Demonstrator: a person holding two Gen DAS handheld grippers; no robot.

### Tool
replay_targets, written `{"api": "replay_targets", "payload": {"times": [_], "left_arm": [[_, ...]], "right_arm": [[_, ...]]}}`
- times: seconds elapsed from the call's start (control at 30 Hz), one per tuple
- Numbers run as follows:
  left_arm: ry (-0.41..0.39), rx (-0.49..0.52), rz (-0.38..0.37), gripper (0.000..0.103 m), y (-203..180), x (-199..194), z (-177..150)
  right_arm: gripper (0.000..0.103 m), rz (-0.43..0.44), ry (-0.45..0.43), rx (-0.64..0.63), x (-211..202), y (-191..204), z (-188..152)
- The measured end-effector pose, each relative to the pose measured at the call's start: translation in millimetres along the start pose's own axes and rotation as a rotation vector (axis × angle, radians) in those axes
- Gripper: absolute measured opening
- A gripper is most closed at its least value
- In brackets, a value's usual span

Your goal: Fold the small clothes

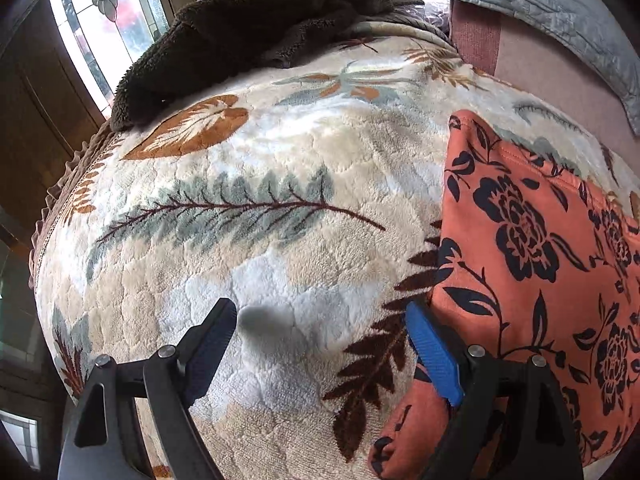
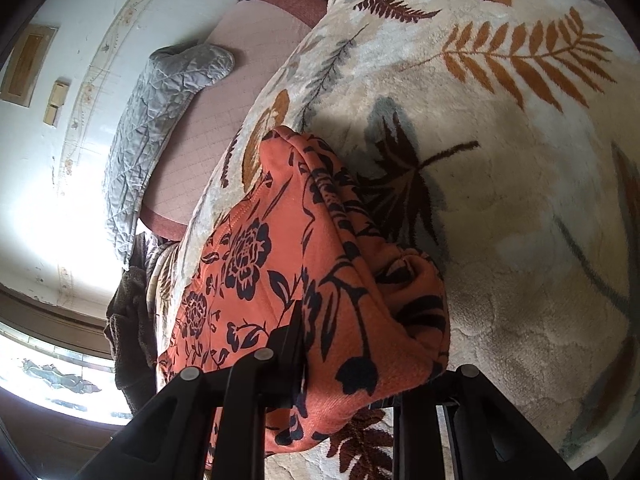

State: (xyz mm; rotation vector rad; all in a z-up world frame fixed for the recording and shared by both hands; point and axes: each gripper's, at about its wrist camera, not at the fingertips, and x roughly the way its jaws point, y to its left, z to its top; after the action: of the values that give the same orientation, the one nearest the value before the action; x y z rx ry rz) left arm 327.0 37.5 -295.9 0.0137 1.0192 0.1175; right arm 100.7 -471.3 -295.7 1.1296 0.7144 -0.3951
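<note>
An orange garment with a black flower print [image 1: 532, 248] lies on a cream leaf-patterned blanket [image 1: 280, 184]. My left gripper [image 1: 320, 328] is open just above the blanket, its blue-padded finger [image 1: 434, 354] at the garment's left edge; nothing is between the fingers. In the right wrist view my right gripper [image 2: 360, 360] is shut on a bunched fold of the orange garment [image 2: 320, 272], which drapes over and hides the right finger. The left finger [image 2: 294, 344] presses into the cloth.
A dark brown fleece [image 1: 256, 28] lies at the blanket's far edge. A grey quilted cover [image 1: 552, 8] and pink mattress [image 1: 560, 92] lie beyond the garment. A window [image 1: 104, 20] is far left. The blanket [image 2: 500, 200] spreads right of the garment.
</note>
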Motion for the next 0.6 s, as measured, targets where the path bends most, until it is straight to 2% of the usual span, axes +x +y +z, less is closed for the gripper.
{"api": "replay_targets", "payload": {"times": [0.1, 0.23, 0.33, 0.43, 0.47, 0.53, 0.6], "left_arm": [[-0.074, -0.054, -0.032, 0.087, 13, -19, 4], [-0.124, -0.124, -0.016, 0.087, 34, -29, 10], [-0.053, -0.097, 0.012, 0.087, 35, -13, 10], [0.036, -0.022, -0.021, 0.087, 22, 7, 7], [0.025, -0.016, -0.031, 0.087, 19, 4, 6], [-0.05, -0.026, -0.034, 0.087, 20, -12, 8], [-0.122, -0.029, -0.01, 0.087, 21, -25, 9]], "right_arm": [[0.023, 0.002, -0.015, -0.056, -2, 7, -1], [0.02, -0.031, -0.07, -0.169, -11, 25, -7], [0.02, -0.049, -0.109, -0.23, -17, 38, -12], [0.02, -0.079, -0.103, -0.244, -12, 42, -15], [0.02, -0.087, -0.097, -0.231, -10, 40, -15], [0.02, -0.085, -0.095, -0.211, -10, 37, -13], [0.02, -0.081, -0.095, -0.208, -9, 37, -14]]}}
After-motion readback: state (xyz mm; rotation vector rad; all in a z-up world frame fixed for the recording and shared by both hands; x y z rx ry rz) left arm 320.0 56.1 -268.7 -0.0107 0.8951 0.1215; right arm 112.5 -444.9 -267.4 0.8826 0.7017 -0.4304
